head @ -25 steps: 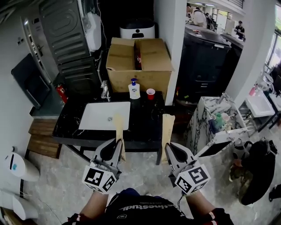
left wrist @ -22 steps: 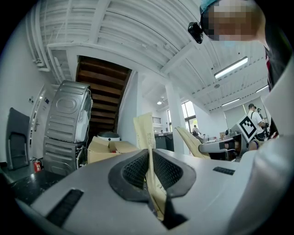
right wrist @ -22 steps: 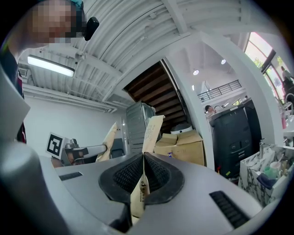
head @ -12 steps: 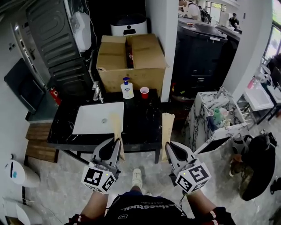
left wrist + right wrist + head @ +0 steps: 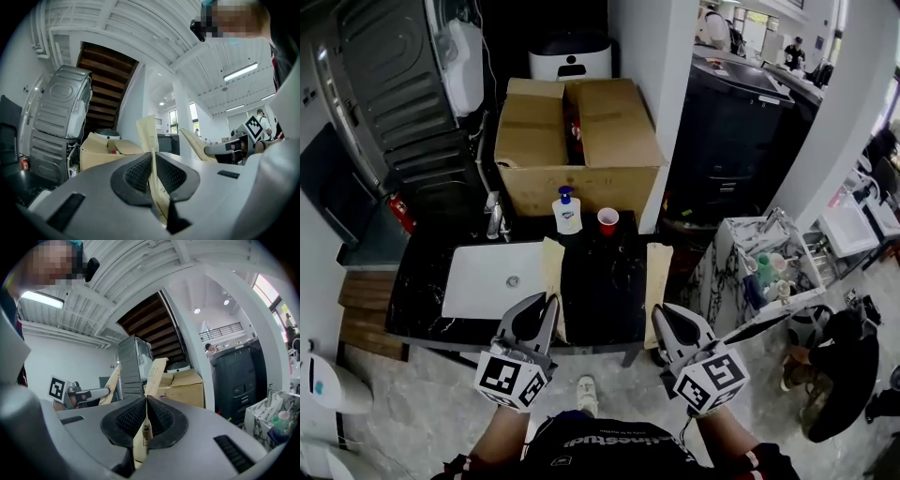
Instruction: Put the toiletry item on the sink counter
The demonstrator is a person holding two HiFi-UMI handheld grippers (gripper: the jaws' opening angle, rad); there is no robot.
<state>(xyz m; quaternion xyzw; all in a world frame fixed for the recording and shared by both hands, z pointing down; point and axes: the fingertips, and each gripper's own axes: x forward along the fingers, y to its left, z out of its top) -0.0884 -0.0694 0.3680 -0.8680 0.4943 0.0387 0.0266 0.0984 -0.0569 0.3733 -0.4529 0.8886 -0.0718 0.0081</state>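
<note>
A black marble sink counter (image 5: 602, 286) with a white basin (image 5: 483, 277) stands ahead of me. My left gripper (image 5: 550, 302) is shut on a flat tan paper packet (image 5: 553, 272) that sticks up over the counter's front part, beside the basin. In the left gripper view the packet (image 5: 149, 137) is pinched between the dark pads (image 5: 137, 172). My right gripper (image 5: 657, 315) is shut on a second tan packet (image 5: 657, 277), which hangs over the counter's right edge. The right gripper view shows that packet (image 5: 156, 372) clamped in the jaws.
A soap pump bottle (image 5: 567, 212), a red cup (image 5: 607, 221) and a faucet (image 5: 493, 217) stand at the counter's back. A large cardboard box (image 5: 577, 141) sits behind. A small marble stand with bottles (image 5: 759, 264) is at the right. People stand far back right.
The counter has come closer and sits lower in the head view. Both grippers keep the same hold on their packets, which now reach over the counter.
</note>
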